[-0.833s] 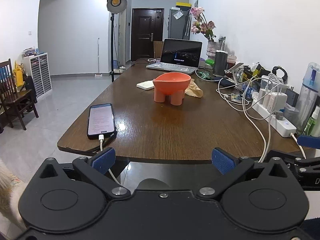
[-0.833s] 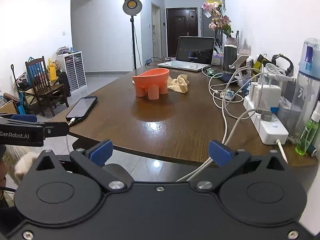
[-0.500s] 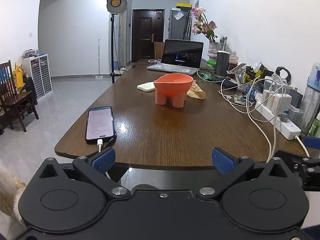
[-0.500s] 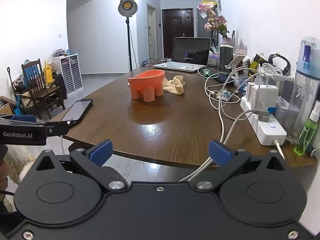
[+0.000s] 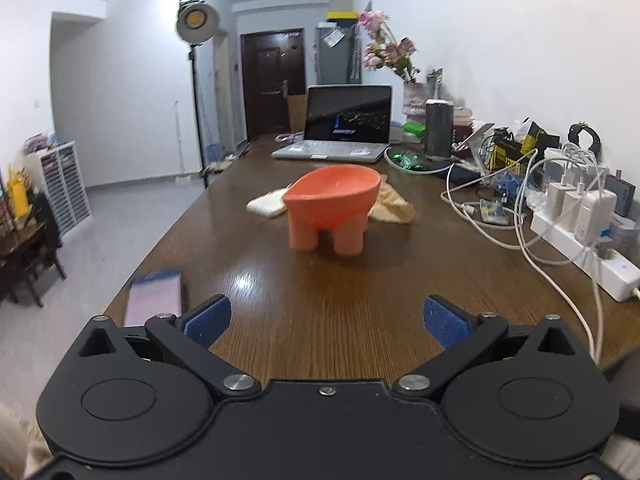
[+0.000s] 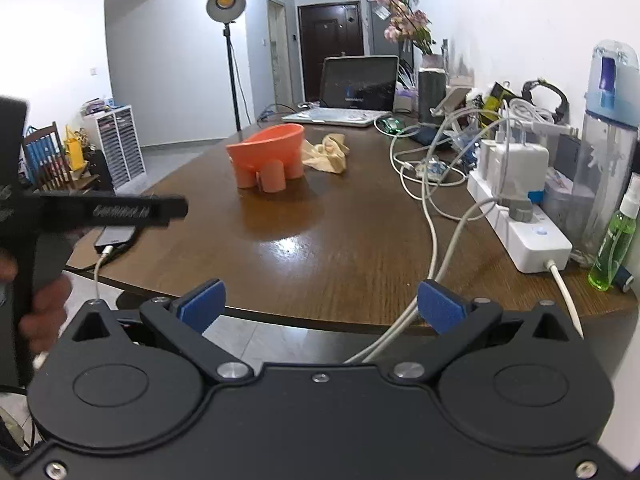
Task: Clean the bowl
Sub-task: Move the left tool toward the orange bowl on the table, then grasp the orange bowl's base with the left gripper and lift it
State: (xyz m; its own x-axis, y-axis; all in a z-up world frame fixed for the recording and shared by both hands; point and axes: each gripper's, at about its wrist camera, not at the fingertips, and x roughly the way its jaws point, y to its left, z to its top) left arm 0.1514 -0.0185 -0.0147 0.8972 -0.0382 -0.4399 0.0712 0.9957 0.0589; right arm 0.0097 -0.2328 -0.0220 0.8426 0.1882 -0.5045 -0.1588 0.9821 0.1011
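An orange footed bowl (image 5: 332, 204) (image 6: 267, 156) stands upright in the middle of the long brown table (image 5: 360, 280). A crumpled yellowish cloth (image 5: 390, 204) (image 6: 326, 152) lies just behind it on the right, and a white sponge (image 5: 267, 205) lies behind it on the left. My left gripper (image 5: 326, 322) hovers open over the near part of the table, well short of the bowl, with nothing between its fingers. My right gripper (image 6: 320, 306) is open at the table's front edge, empty. The left gripper's body (image 6: 120, 210) shows at the left of the right wrist view, held by a hand (image 6: 40, 308).
A phone (image 5: 154, 298) on a charging cable lies near the table's left front edge. A power strip (image 6: 520, 236) with chargers and tangled white cables (image 6: 428, 200) fills the right side. A laptop (image 5: 344, 126), flower vase, spray bottle (image 6: 612, 248) and light stand (image 5: 198, 24) stand around.
Both grippers have moved forward toward the bowl. The left one has advanced over the table's near edge and past the phone; the bowl looks nearer in both views. Both stay open.
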